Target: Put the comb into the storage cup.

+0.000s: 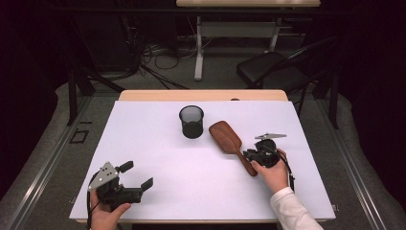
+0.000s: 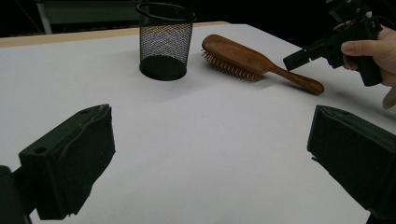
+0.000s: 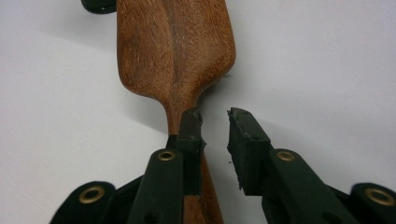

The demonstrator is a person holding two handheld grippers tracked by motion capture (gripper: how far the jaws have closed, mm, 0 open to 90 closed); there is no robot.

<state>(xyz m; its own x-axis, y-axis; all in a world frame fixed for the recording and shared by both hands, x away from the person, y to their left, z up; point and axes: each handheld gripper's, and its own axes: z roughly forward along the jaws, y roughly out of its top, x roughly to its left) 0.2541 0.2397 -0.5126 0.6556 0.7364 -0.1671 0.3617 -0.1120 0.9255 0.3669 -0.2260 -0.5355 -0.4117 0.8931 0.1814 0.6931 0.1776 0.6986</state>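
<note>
Right gripper view has the right gripper (image 3: pixel 214 126) with jaws narrowly parted over the wooden hairbrush (image 3: pixel 175 51) handle, not yet around it, brush lying bristles-down just beside the mesh pen cup (image 1: pixel 191 121), while the left gripper (image 1: pixel 137 176) idles wide open and empty near the table (image 1: pixel 143 143) edge, probably waiting.

The hairbrush (image 3: pixel 173 51) at frame top is grained, satin-smooth brown wood; the pen cup (image 2: pixel 165 41) is black wire mesh; the table cover (image 1: pixel 158 158) is matt white.
</note>
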